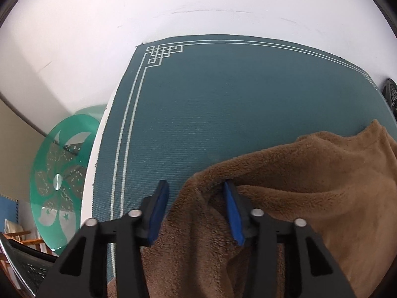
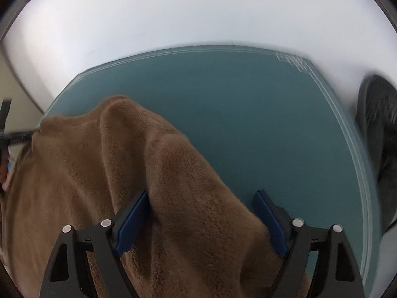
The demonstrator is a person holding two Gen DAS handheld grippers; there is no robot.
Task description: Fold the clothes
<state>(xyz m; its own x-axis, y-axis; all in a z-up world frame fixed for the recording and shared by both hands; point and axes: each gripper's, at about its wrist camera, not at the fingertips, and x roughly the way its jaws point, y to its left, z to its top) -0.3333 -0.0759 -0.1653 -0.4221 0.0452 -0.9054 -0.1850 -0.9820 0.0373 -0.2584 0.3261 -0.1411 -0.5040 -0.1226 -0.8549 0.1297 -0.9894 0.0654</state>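
Left wrist view: the left gripper [image 1: 196, 191] stands spread over the brown fleece garment [image 1: 285, 198], which spills off the frame from 3 to 6 o'clock on the teal mat [image 1: 211, 99]. The right gripper [image 2: 201, 198] is spread too, straddling a fleece ridge; motion blur smears a dark object [image 2: 379, 129] at 3 o'clock.

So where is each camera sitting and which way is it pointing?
Left wrist: on the left gripper, looking forward along its open fingers over the brown garment and teal mat.
Right wrist: on the right gripper, open fingers straddling a fold of the same garment.
Shared: garment, mat, white table.
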